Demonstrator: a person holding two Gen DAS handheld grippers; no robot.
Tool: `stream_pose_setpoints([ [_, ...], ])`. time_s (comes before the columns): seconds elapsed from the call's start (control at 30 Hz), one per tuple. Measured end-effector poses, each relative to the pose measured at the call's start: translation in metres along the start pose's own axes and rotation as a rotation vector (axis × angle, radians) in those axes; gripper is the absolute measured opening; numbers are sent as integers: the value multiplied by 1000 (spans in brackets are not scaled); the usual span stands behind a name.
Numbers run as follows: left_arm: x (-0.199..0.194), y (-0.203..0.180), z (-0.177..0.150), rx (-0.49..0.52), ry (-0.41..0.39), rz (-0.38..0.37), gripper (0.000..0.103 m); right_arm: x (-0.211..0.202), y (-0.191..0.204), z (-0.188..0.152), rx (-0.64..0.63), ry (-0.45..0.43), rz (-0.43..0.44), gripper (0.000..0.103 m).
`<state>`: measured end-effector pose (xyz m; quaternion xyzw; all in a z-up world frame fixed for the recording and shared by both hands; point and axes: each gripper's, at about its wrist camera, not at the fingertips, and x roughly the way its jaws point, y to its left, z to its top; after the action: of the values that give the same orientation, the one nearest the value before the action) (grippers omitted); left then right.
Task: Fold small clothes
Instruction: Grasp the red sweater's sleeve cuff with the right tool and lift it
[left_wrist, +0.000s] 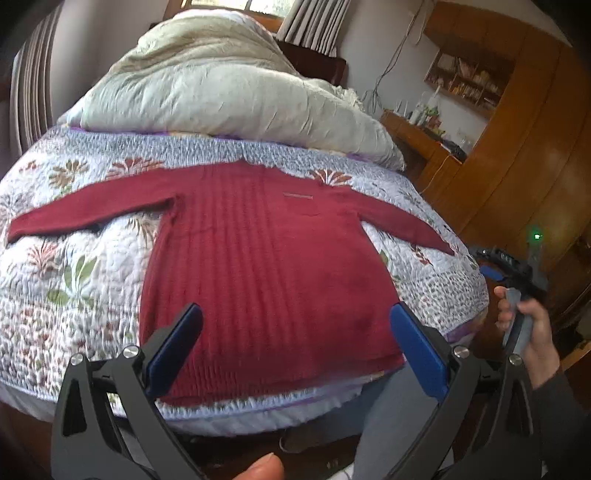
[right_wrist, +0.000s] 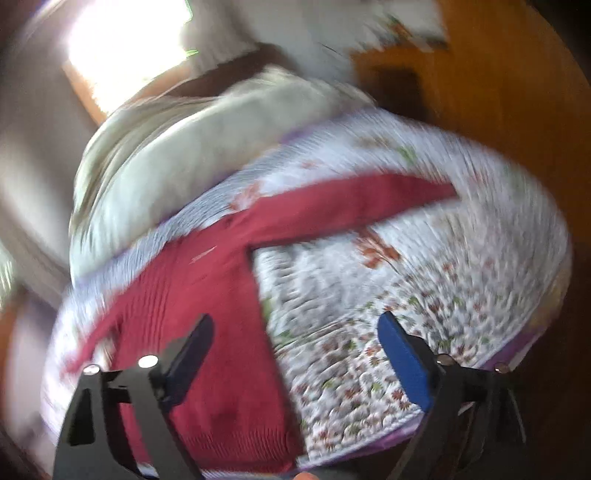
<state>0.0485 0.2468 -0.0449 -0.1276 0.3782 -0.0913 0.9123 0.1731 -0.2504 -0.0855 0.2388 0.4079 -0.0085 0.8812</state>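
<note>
Left wrist: left tongs (left_wrist: 295, 332) wide open above sweater (left_wrist: 258, 258), empty; right tongs (right_wrist: 295, 339) likewise.

- A deep red sweater (left_wrist: 266, 254), knitted in vertical ribs, lies spread ahead of the left gripper (left_wrist: 295, 339), whose fingers (left_wrist: 417, 350) carry blue pads on black frames.
- Beneath it, a white quilt (left_wrist: 66, 280) is printed with rust-red flowers and green leaves, edged in a purple trim.
- Beyond the fingertips, a pale cream duvet (left_wrist: 221, 85) is heaped up.
- To the right of the fingers, a cabinet (left_wrist: 524, 155) shows warm orange-brown wood.
- In the blurred right wrist view, the right gripper (right_wrist: 295, 354) appears to have one blue pad and one darker, shadowed pad, with red knit and floral white between them.
</note>
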Motion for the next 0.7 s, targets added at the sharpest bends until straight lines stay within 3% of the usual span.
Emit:
stream_pose_setpoints([
  [0.17,16,-8,3,15,4,-15,100,50,-116,52,442,57,108,81],
  [0.27,30,-9,6,8,27,-25,100,72,-160,74,604,33,179,78],
  [0.4,50,-10,8,1,63,-26,100,101,-199,99,751,-15,239,78],
  [0.47,61,-12,10,0,84,-26,100,119,-212,109,776,-20,252,62],
  [0.53,71,-16,12,1,99,-28,100,135,-215,117,773,-11,240,53],
  [0.7,92,-21,15,-1,117,-21,100,169,-228,123,820,-13,181,52],
])
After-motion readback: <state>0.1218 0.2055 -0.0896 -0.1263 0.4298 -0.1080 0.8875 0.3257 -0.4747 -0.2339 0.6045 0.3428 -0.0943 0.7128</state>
